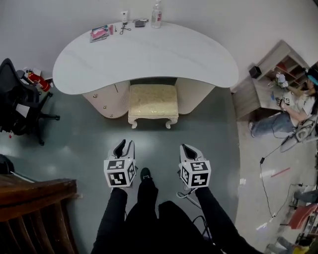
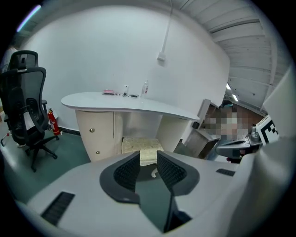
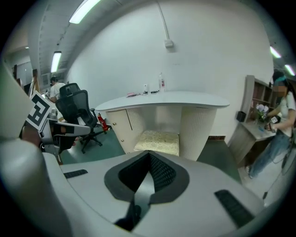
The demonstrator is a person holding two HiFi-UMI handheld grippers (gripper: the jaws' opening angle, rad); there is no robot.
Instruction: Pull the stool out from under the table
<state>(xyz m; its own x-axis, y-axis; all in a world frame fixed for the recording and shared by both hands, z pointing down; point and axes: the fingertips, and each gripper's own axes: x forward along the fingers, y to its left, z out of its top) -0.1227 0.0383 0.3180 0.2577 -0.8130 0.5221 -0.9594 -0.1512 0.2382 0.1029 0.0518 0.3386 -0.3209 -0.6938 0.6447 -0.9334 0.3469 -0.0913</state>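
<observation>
- The left hand-held gripper (image 1: 124, 144), a grey two-jaw tool with a black-and-white marker cube, is held over the floor with its ribbed black pads apart. Only air and the floor show in the gap.
- The right hand-held gripper (image 1: 186, 147), of the same build, is level with it on the other side. Its pads are pressed together with nothing between them.
- Both grippers point toward the stool and are well apart from it. The person's black-sleeved arms and dark legs show below them in the head view.
- The cream upholstered stool with a patterned cushion and short curved white legs (image 1: 153, 102) stands in the knee recess of the table. It sits between the two cream pedestals, its rear edge under the top and its front legs showing on the floor.
- The white kidney-shaped table (image 1: 144, 57) stands against the white wall. On its back edge are a clear plastic bottle (image 1: 156, 15) and a few small items.
- A black mesh office chair on castors (image 1: 17, 99) stands to the left of the table, with a red fire extinguisher (image 1: 36, 79) by the wall near it.
- To the right, a person (image 1: 298, 106) sits beside a low wooden shelf unit (image 1: 278, 64).
- A dark brown wooden piece of furniture (image 1: 35, 208) fills the lower left corner of the head view.
</observation>
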